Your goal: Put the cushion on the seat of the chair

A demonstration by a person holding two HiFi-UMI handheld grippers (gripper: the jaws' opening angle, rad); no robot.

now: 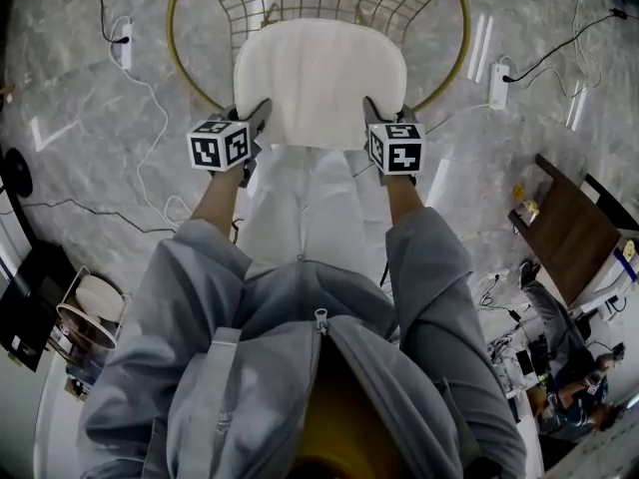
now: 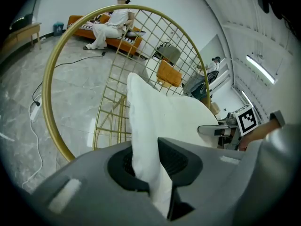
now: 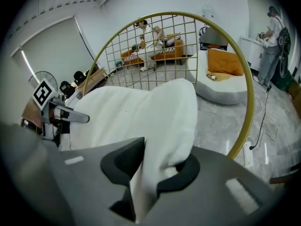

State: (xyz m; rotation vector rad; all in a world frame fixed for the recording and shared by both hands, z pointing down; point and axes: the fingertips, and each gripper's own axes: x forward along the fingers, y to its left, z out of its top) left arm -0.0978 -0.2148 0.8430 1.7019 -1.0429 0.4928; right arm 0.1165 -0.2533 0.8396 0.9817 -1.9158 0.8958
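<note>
A white cushion (image 1: 319,83) hangs flat over the gold wire chair (image 1: 200,88), inside its round rim. My left gripper (image 1: 255,123) is shut on the cushion's near left corner, and my right gripper (image 1: 377,118) is shut on its near right corner. In the left gripper view the cushion (image 2: 155,121) edge runs pinched between the dark pads, with the gold hoop (image 2: 61,69) behind it. In the right gripper view a fold of the cushion (image 3: 160,121) is clamped between the jaws. The chair's seat is hidden under the cushion.
White power strips (image 1: 124,44) and cables lie on the marble floor to the left and right (image 1: 499,83) of the chair. A dark wooden table (image 1: 567,230) stands at the right, a round stand (image 1: 85,312) at the lower left. People sit on an orange sofa (image 2: 106,29) far off.
</note>
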